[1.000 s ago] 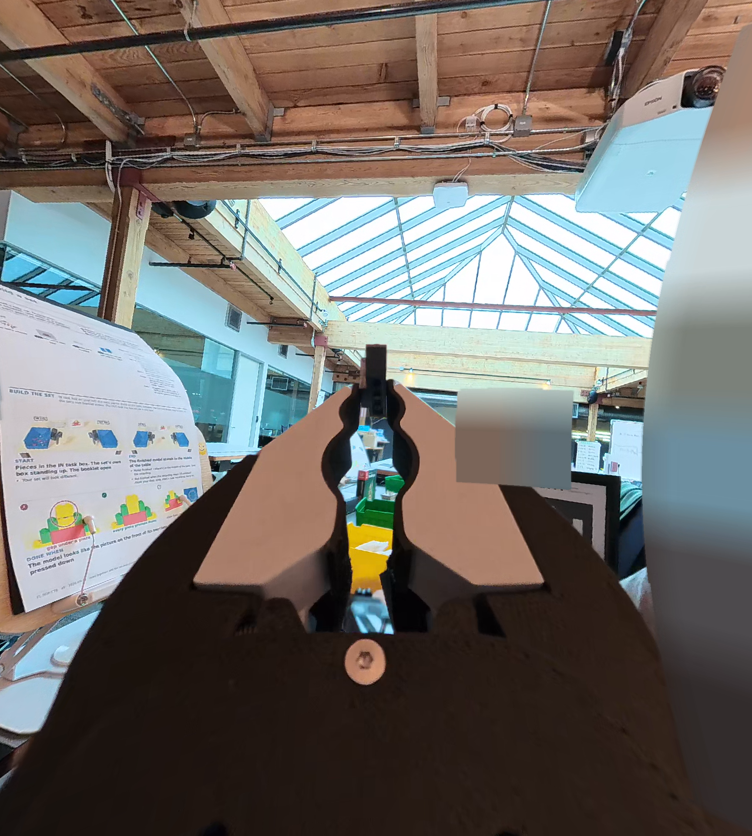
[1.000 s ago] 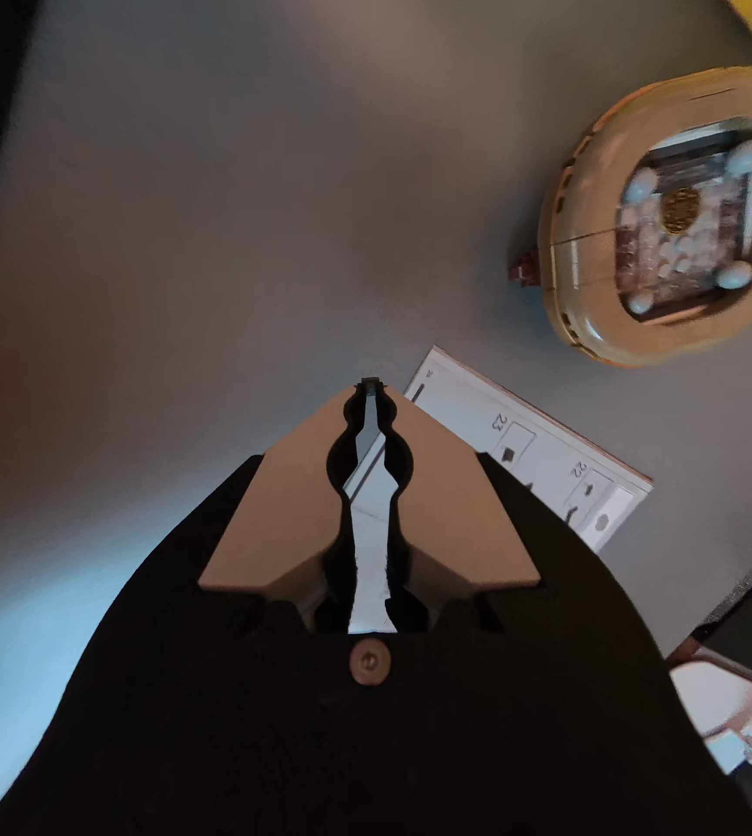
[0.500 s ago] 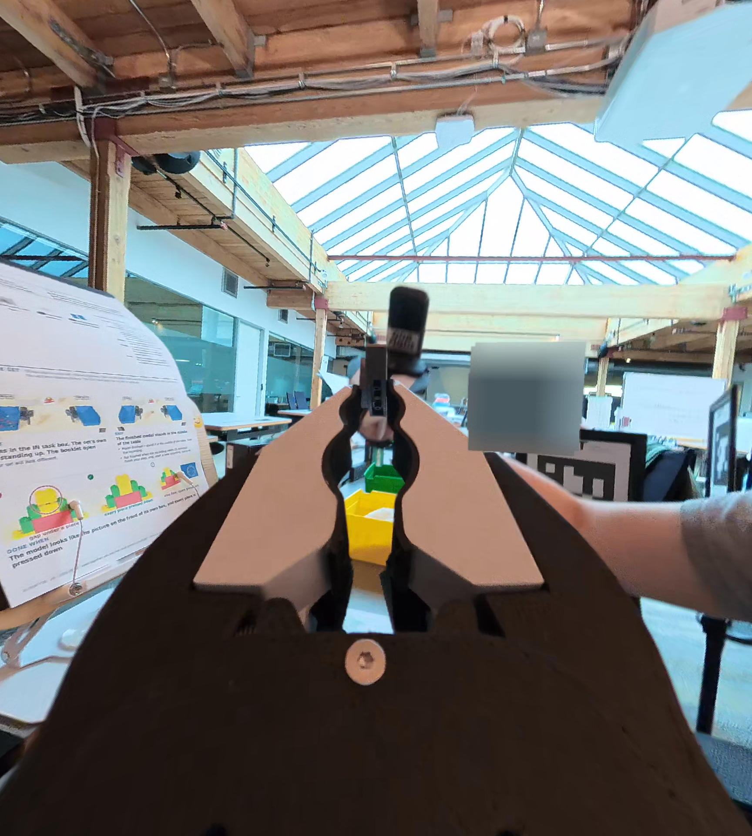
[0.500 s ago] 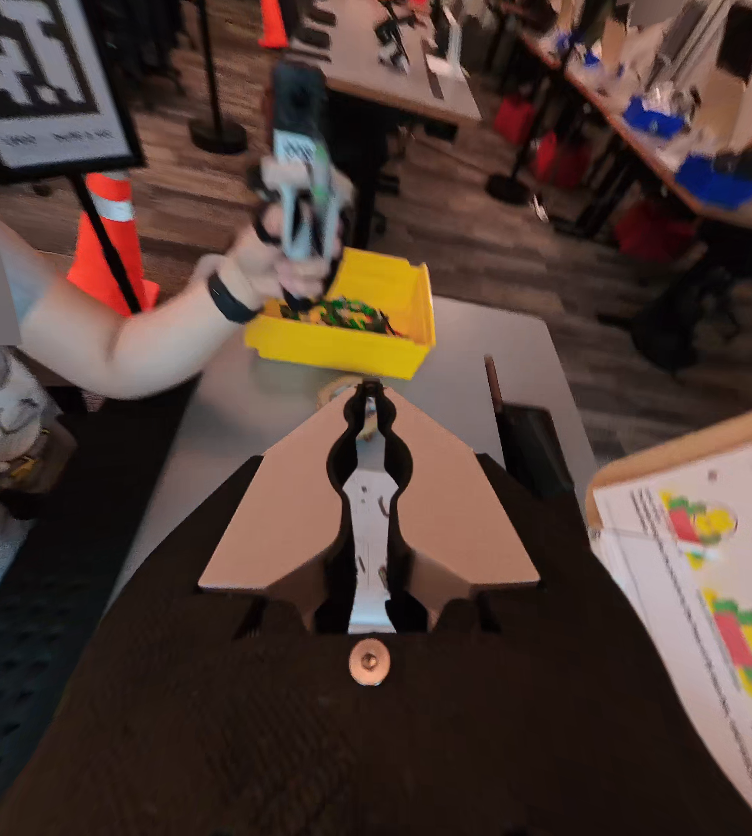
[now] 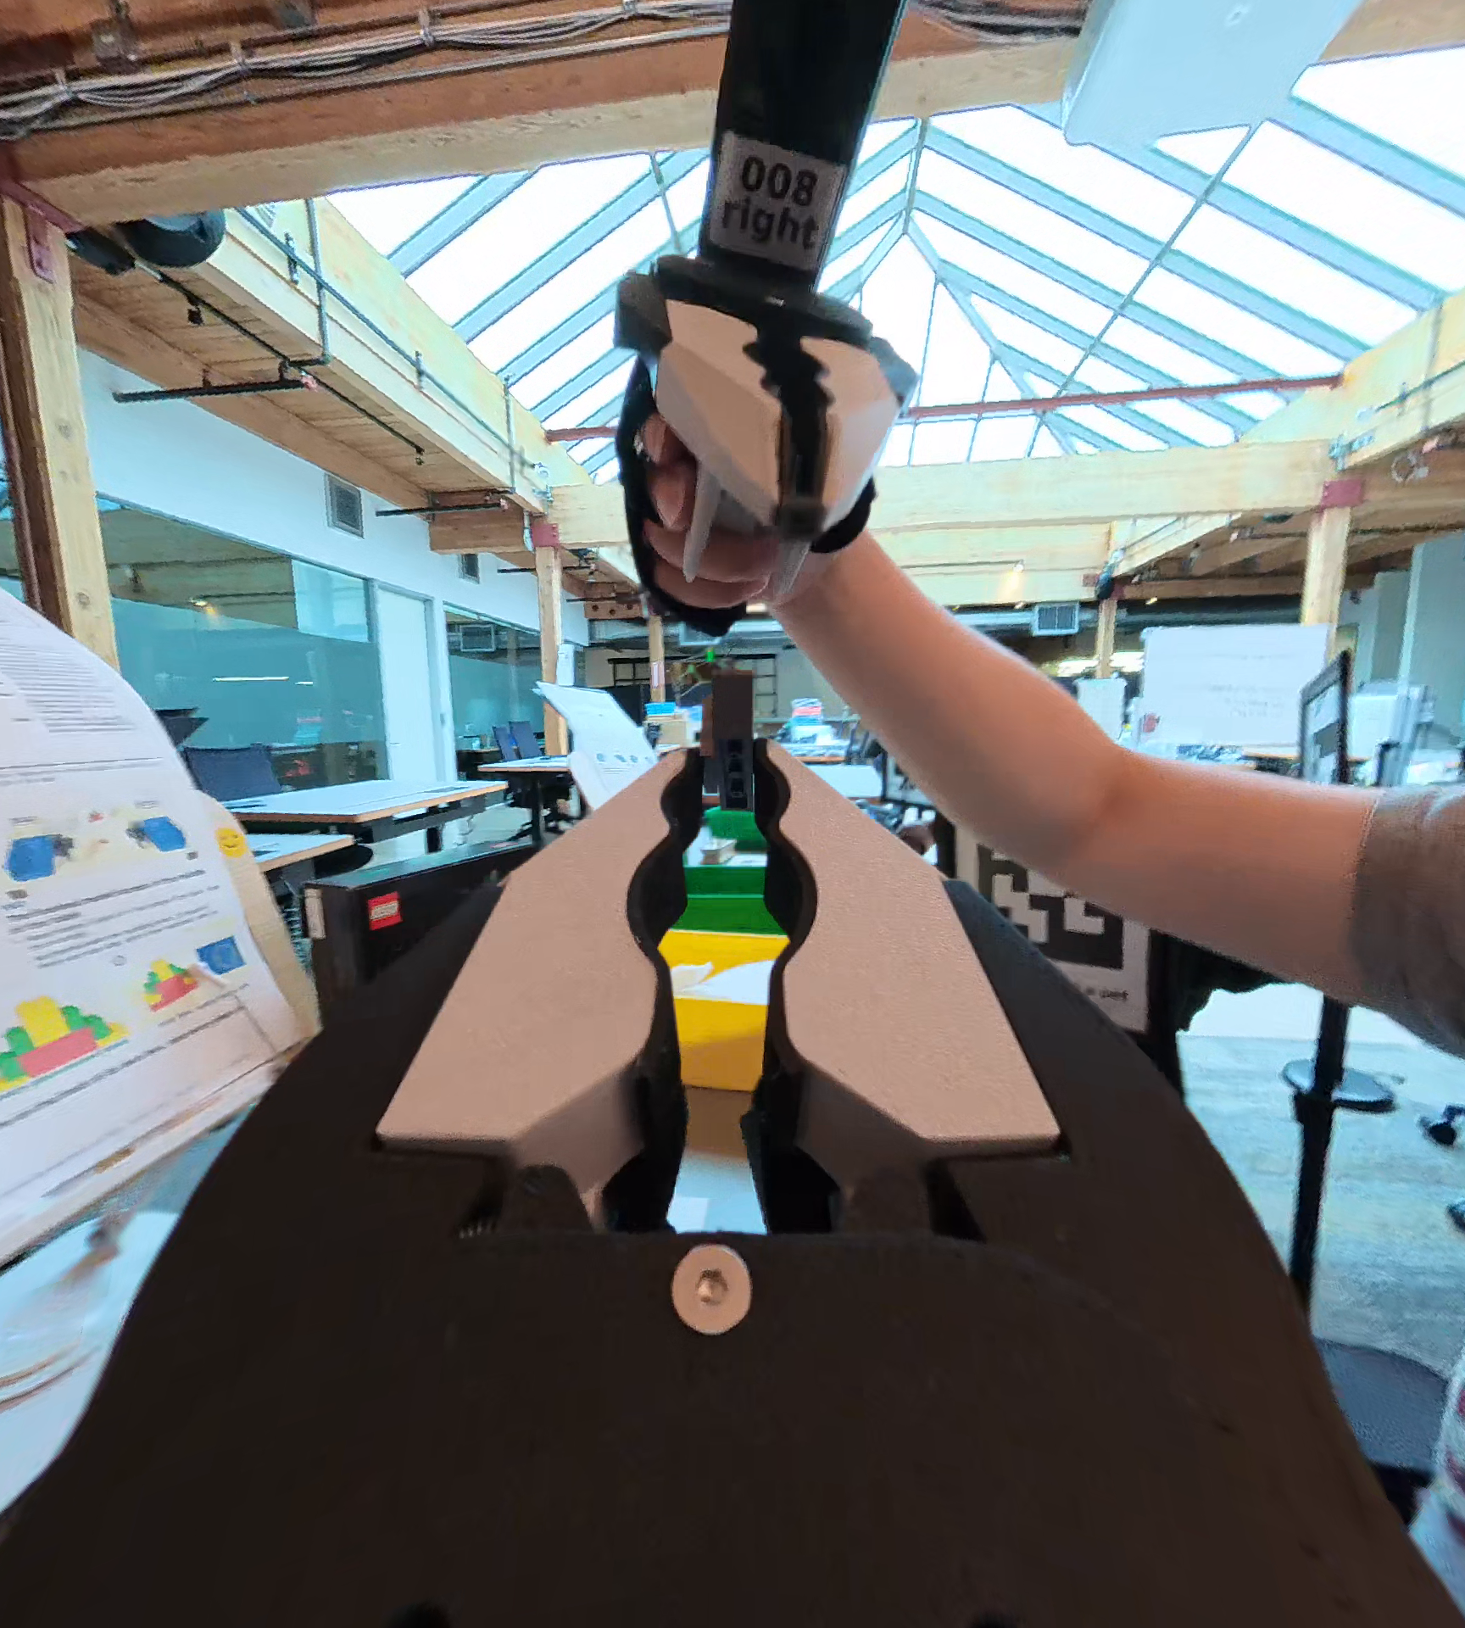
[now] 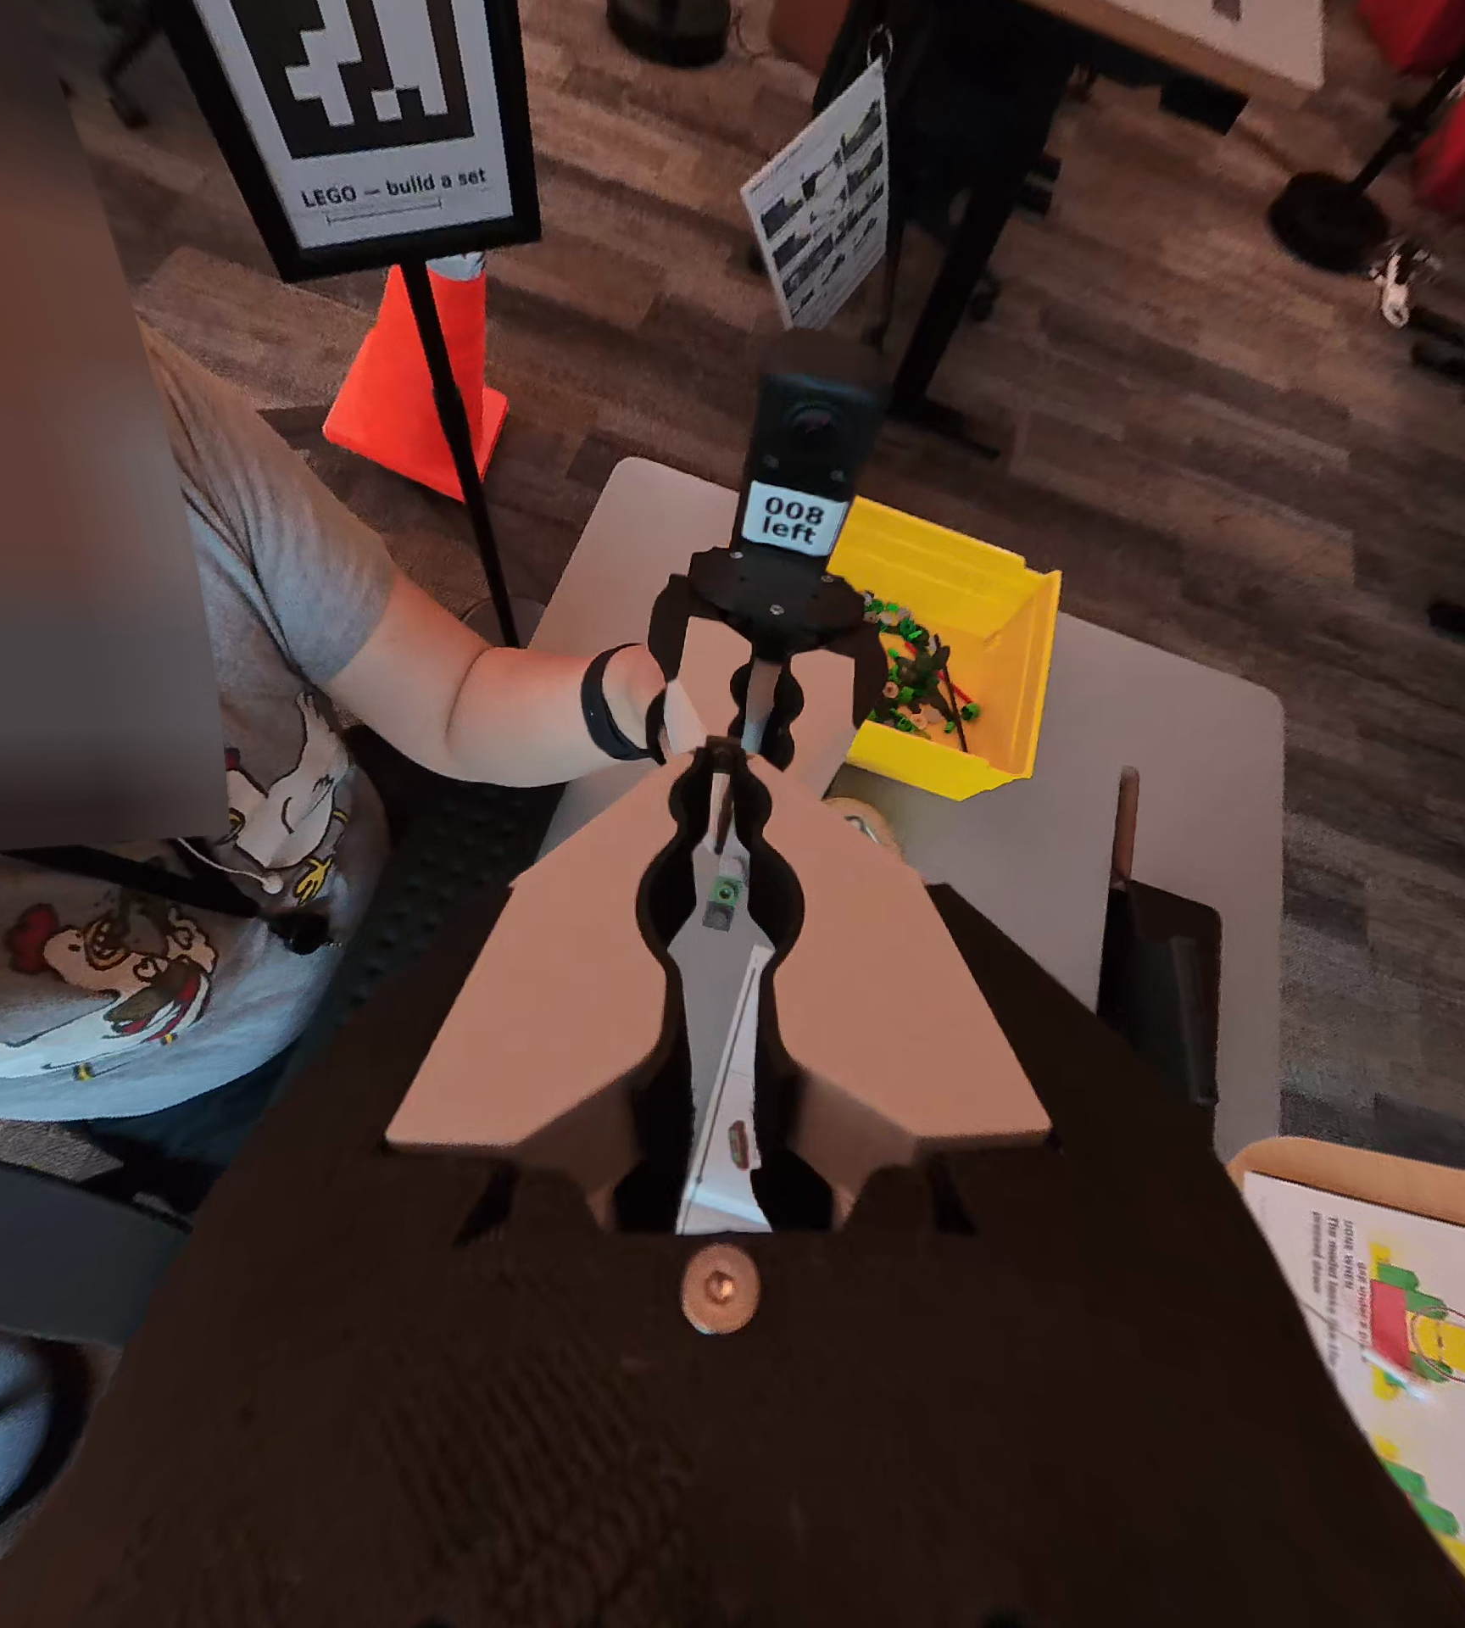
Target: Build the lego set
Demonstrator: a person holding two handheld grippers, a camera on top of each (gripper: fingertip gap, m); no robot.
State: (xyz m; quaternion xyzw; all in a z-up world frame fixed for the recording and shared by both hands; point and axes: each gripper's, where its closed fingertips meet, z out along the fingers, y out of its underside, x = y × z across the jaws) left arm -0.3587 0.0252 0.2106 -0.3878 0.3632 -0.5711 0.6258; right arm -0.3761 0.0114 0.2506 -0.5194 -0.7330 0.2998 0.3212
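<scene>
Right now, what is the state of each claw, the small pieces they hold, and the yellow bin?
Left claw: shut on a small dark piece.
Small dark piece: upright, pinched at the tips.
Right claw: shut on a thin dark piece.
Thin dark piece: between the tips.
Yellow bin: on the table, holding loose pieces.

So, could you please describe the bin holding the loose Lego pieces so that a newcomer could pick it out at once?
Start at the grey table beside the orange cone. At the table's far edge, behind the left gripper, sits the yellow bin. It is open-topped, bright yellow, and holds a jumble of small green and dark pieces, unlike the flat printed sheets nearby.
</scene>
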